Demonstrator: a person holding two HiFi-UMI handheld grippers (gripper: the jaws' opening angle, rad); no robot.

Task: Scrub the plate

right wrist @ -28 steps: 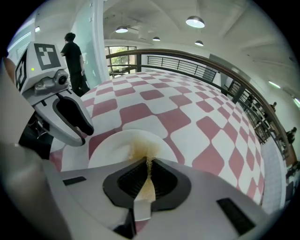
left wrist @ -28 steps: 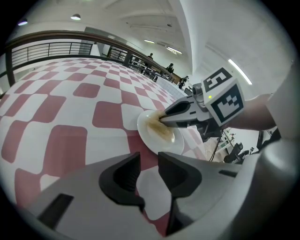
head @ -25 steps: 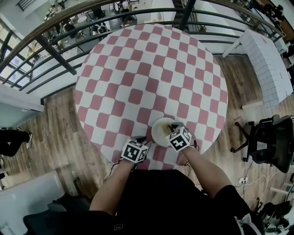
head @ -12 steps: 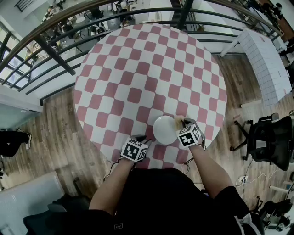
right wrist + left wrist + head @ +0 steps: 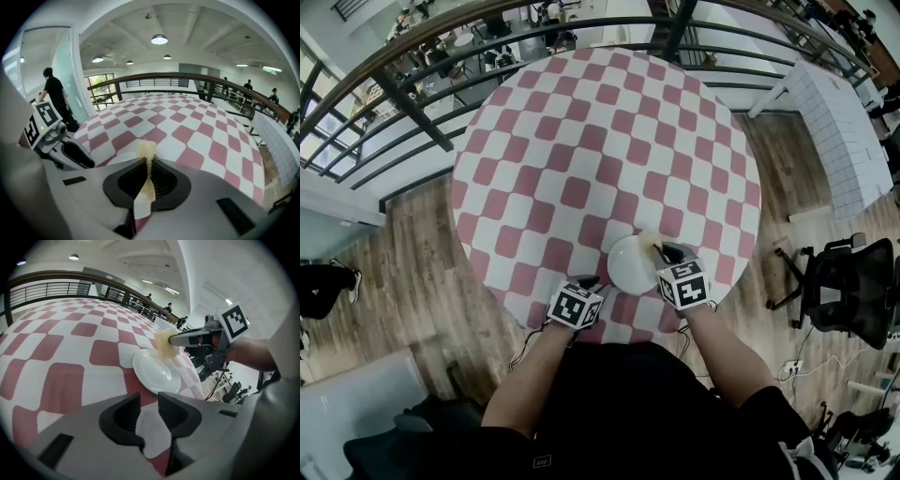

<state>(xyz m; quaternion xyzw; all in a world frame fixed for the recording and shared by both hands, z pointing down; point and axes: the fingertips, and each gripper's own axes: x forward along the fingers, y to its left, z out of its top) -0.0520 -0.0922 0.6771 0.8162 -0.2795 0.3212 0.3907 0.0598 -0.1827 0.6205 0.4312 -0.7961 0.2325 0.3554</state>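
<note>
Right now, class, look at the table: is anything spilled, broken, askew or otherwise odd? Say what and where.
Nothing stands out. The plate lies flat and whole on the table; the right hand-held gripper holds a sponge at its rim.

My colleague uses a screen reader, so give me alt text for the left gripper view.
The right gripper holds a yellowish sponge at the far rim of a white plate on a pink-and-white checked table. The left gripper, in the foreground, has its jaws slightly apart and empty.
</note>
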